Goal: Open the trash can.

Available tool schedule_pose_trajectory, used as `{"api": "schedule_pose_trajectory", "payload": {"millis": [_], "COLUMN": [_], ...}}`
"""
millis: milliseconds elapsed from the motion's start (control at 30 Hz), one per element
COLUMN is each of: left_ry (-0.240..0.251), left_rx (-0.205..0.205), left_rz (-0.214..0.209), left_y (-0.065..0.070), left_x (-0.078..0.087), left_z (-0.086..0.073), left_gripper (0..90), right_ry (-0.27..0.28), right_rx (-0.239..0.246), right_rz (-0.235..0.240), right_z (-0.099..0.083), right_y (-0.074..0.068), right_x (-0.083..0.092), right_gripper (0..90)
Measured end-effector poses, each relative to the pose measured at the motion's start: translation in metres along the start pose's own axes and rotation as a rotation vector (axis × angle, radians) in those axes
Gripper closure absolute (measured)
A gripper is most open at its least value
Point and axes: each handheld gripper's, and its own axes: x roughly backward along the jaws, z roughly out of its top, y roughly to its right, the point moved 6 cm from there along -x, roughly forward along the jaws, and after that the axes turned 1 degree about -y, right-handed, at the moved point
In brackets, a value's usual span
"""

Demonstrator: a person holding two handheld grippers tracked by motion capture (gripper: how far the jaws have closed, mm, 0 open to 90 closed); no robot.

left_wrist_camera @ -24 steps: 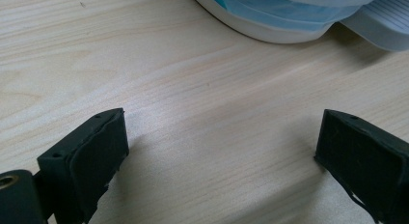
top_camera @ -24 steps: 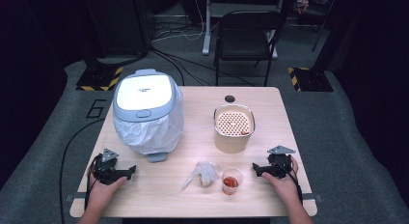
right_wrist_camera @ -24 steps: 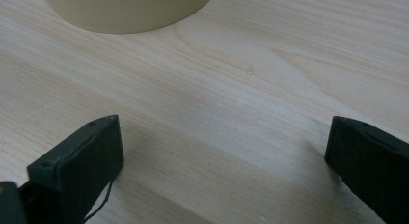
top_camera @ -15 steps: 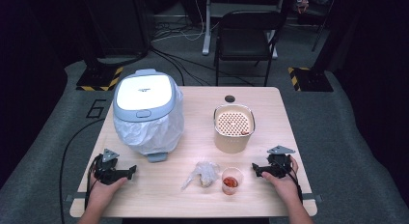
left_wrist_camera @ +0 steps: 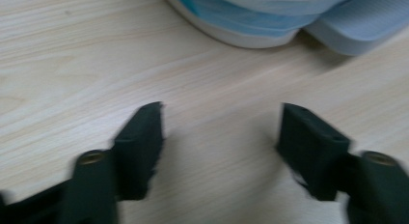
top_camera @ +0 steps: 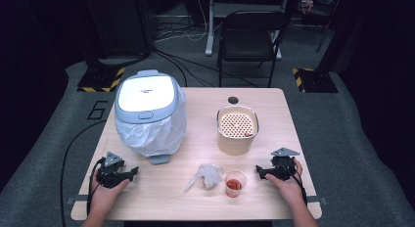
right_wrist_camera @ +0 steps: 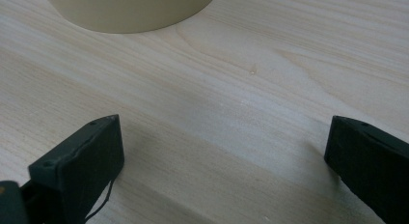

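High view first: both grippers just sit on the light wooden table [top_camera: 195, 102]. Left gripper [top_camera: 129, 172] is down at 8 o'clock, jaws spread with nothing but bare wood between them, pointing toward the white-lidded blue-grey bin lined with a white plastic bag [top_camera: 149, 112] at 10 o'clock. Right gripper [top_camera: 258, 172] is at 4 o'clock, jaws spread wide and empty too. Just beside it at 9 o'clock stands a small clear plastic cup with red stuff inside [top_camera: 235, 182], next to a crumpled clear plastic bag [top_camera: 205, 175]. A cream pot with a perforated insert [top_camera: 237, 129] stands at 1 o'clock of centre.
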Motion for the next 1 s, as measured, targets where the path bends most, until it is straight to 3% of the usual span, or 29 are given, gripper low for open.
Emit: {"api": "schedule_pose_trajectory", "payload": {"millis": [33, 67, 100, 133, 267, 333, 400, 433, 467, 500, 600, 667, 733, 900, 1000], "left_ry": [0.002, -0.013, -0.013, 0.009, 0.026, 0.026, 0.034, 0.026, 0.040, 0.025, 0.045, 0.056, 0.072, 0.088, 0.068], "left_rx": [0.001, 0.011, 0.011, 0.014, -0.003, -0.016, -0.018, -0.034, -0.019, -0.037, -0.026, -0.018, 0.000, -0.005, -0.035], "left_rz": [-0.004, -0.042, -0.042, -0.080, -0.115, -0.127, -0.139, -0.146, -0.149, -0.147, -0.146, -0.159, -0.170, -0.178, -0.204], "left_y": [0.002, 0.008, 0.008, 0.015, 0.029, 0.032, 0.039, 0.040, 0.042, 0.042, 0.045, 0.047, 0.049, 0.057, 0.064], "left_x": [0.001, 0.004, 0.004, 0.006, 0.013, 0.015, 0.018, 0.019, 0.019, 0.020, 0.021, 0.024, 0.024, 0.024, 0.021], "left_z": [0.000, 0.001, 0.001, 0.006, 0.018, 0.021, 0.027, 0.028, 0.030, 0.030, 0.033, 0.037, 0.039, 0.045, 0.046], "left_gripper": [42.0, 47.0, 50.2, 55.6, 65.7, 70.6, 77.7, 80.8, 82.6, 83.9, 86.9, 90.0, 90.0, 88.3, 70.1], "right_ry": [-0.001, 0.002, 0.002, 0.004, 0.010, 0.014, 0.021, 0.023, 0.023, 0.022, 0.028, 0.033, 0.029, 0.025, 0.025], "right_rx": [-0.005, -0.011, -0.011, -0.019, -0.022, -0.022, -0.021, -0.017, -0.020, -0.029, -0.038, -0.022, -0.029, -0.018, -0.020], "right_rz": [-0.001, -0.001, -0.001, -0.008, -0.010, -0.009, 0.002, 0.010, 0.015, 0.020, 0.025, 0.020, 0.026, 0.033, 0.036], "right_z": [0.000, 0.000, 0.000, 0.000, 0.000, 0.001, 0.001, 0.001, 0.001, 0.001, 0.002, 0.004, 0.004, 0.004, 0.003], "right_y": [0.000, -0.001, -0.001, -0.001, -0.001, -0.001, -0.001, -0.001, -0.001, -0.001, -0.003, -0.003, -0.005, -0.008, -0.008], "right_x": [0.000, 0.000, 0.000, 0.001, 0.004, 0.005, 0.008, 0.009, 0.010, 0.011, 0.013, 0.015, 0.015, 0.015, 0.016], "right_gripper": [0.0, 0.2, 0.2, 1.9, 12.3, 16.0, 29.7, 32.4, 33.2, 34.7, 36.8, 38.6, 38.8, 39.4, 38.0]}}
